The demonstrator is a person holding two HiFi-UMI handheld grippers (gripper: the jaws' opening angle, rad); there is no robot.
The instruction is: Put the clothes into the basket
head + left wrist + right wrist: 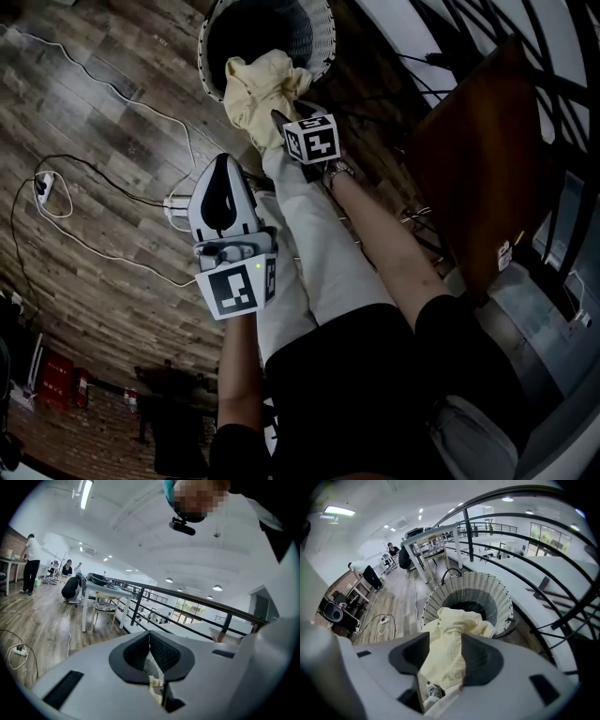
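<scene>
A white wicker basket (322, 39) with a dark inside stands on the wood floor at the top of the head view. A pale yellow garment (257, 86) hangs over its near rim, and my right gripper (278, 120) is shut on it. In the right gripper view the yellow cloth (449, 641) runs up between the dark pads and bunches in front of the basket (499, 595). My left gripper (223, 161) is held lower left of the basket, apart from it. Its jaws (150, 638) are shut and point out over the room, with no garment in them.
White cables and a power strip (176, 203) lie on the floor left of the grippers. A brown wooden panel (478, 178) and a black railing (562, 56) stand to the right. The person's white trouser leg (314, 258) is below the right gripper. Distant people and tables (101, 590) show in the left gripper view.
</scene>
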